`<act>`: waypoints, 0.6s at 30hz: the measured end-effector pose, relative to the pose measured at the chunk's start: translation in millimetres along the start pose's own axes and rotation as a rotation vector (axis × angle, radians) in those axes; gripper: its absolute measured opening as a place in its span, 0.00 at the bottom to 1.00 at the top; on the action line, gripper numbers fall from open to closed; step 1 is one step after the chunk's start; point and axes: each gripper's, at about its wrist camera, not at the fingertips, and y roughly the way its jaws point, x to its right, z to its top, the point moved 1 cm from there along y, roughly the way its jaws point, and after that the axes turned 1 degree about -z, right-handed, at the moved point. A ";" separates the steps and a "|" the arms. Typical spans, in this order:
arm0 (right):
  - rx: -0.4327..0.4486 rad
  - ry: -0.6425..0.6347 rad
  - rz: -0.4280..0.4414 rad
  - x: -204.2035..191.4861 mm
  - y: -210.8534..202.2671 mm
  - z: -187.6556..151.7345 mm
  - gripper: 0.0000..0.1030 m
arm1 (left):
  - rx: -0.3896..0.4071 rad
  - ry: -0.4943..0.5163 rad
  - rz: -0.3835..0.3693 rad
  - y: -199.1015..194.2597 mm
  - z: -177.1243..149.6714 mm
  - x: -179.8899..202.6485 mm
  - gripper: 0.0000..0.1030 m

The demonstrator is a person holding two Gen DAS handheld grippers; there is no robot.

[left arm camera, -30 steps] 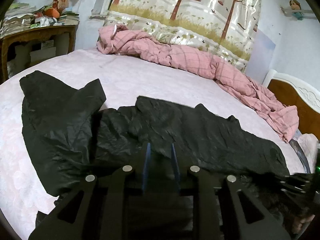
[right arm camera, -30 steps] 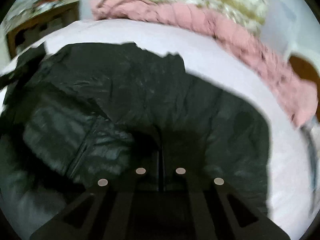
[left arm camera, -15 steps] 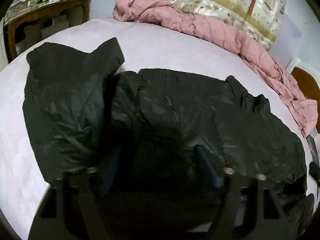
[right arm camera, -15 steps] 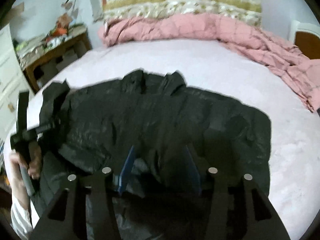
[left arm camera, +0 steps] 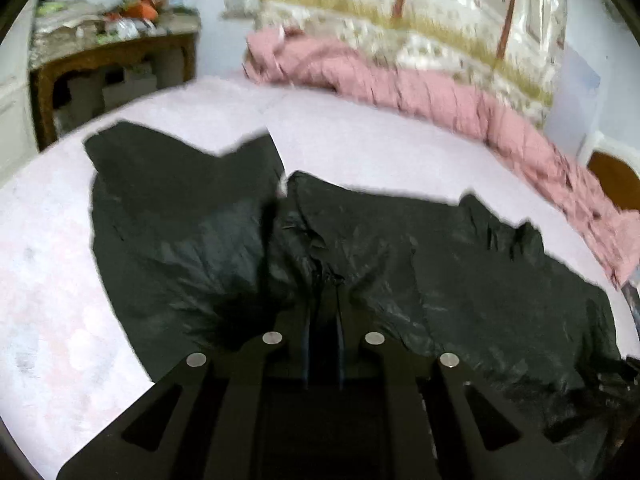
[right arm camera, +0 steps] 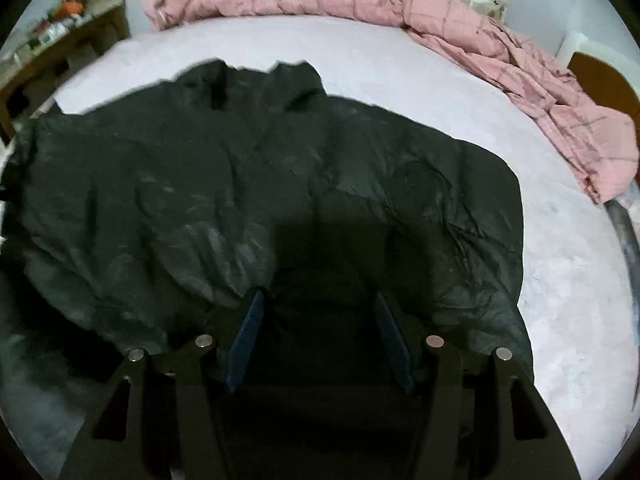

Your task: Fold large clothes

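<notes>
A large black jacket (left arm camera: 460,280) lies spread on the pale pink bed (left arm camera: 360,136), one sleeve (left arm camera: 176,208) stretched out to the left. My left gripper (left arm camera: 323,320) is shut on a fold of the jacket's fabric near its middle front edge. In the right wrist view the jacket (right arm camera: 200,184) fills the frame, collar at the far side. My right gripper (right arm camera: 320,316) is open, its blue pads (right arm camera: 250,328) low over the jacket's near edge with fabric between them.
A crumpled pink checked quilt (left arm camera: 420,92) lies along the far side of the bed, also in the right wrist view (right arm camera: 500,40). A cluttered wooden desk (left arm camera: 108,60) stands at the left. A wooden headboard (right arm camera: 604,80) is at the right.
My left gripper, open half a second ago, has shut on the jacket fabric. My right gripper, shut a second ago, stays open and has moved lower toward the jacket's near edge.
</notes>
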 end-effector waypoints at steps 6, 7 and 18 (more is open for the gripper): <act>0.007 0.121 -0.082 29.2 -1.3 1.8 0.59 | 0.041 0.015 -0.071 -14.8 6.3 -5.3 0.45; 0.006 0.147 -0.080 35.3 -1.5 1.8 0.59 | 0.084 0.028 -0.064 -24.9 9.6 -7.6 0.52; 0.322 0.156 0.000 30.7 -69.2 5.8 0.65 | 0.078 -0.077 0.097 -22.5 64.6 -103.9 0.73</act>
